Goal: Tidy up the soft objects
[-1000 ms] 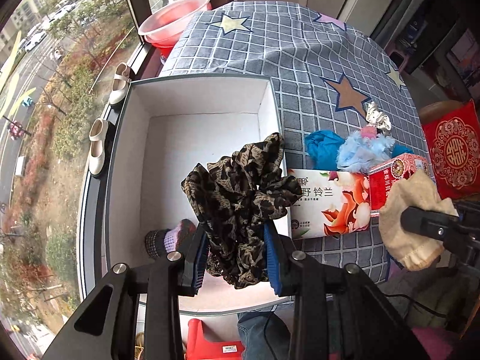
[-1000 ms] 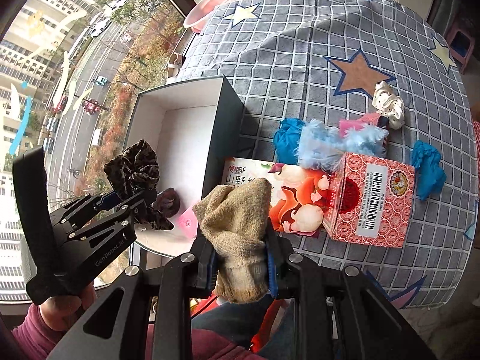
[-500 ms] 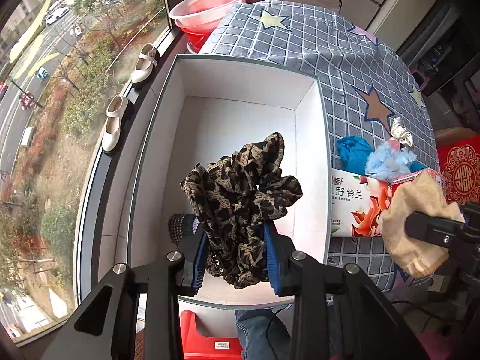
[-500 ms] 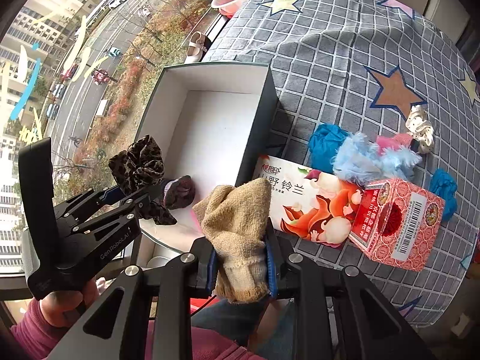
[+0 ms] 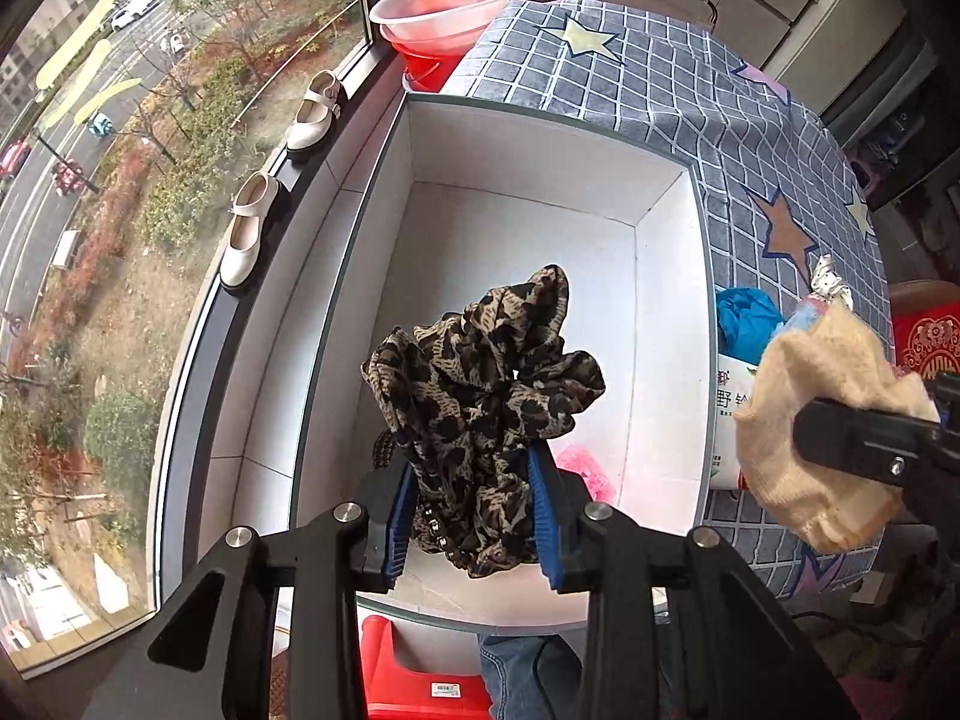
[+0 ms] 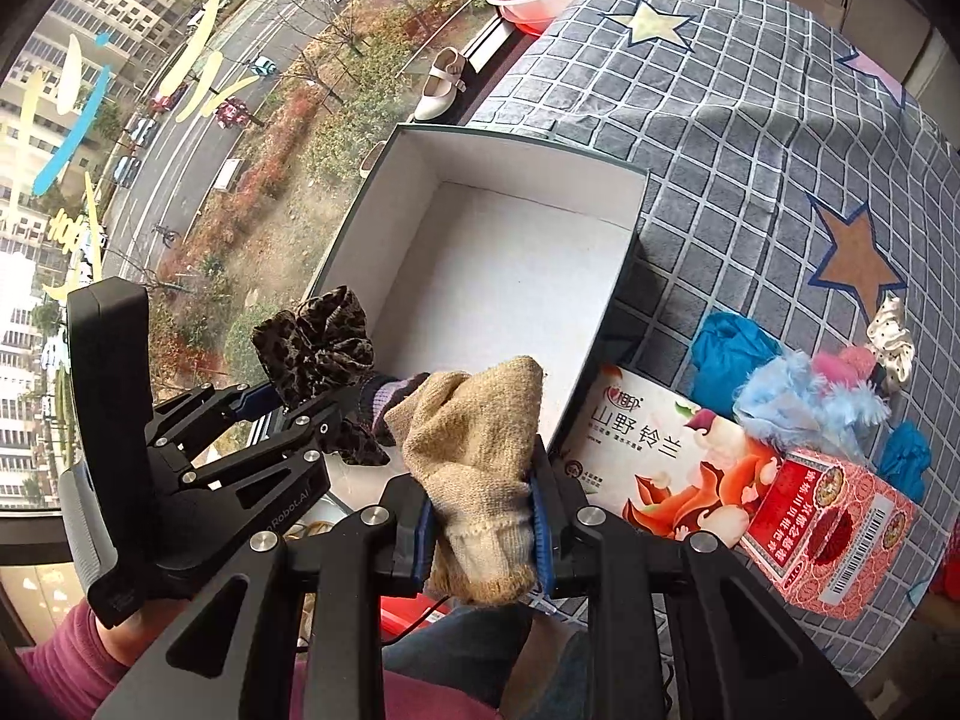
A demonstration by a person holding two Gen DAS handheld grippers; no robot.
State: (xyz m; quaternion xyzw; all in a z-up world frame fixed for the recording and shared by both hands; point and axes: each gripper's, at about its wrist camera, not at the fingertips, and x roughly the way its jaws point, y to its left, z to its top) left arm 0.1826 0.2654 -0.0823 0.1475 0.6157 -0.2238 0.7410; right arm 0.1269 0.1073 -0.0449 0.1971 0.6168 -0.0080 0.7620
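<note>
both grippers shifted over box, one scrunchie, one sock

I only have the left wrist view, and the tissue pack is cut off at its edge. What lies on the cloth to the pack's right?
Observer: A red patterned carton with a barcode lies right beside the tissue pack.
Operator: Any soft things beyond it?
Observer: Yes, a second blue bundle lies behind the carton, apart from the first blue bundle.
Operator: How does the right claw hold the sock?
Observer: The right claw pinches the beige sock near its cuff, both pads on it.
</note>
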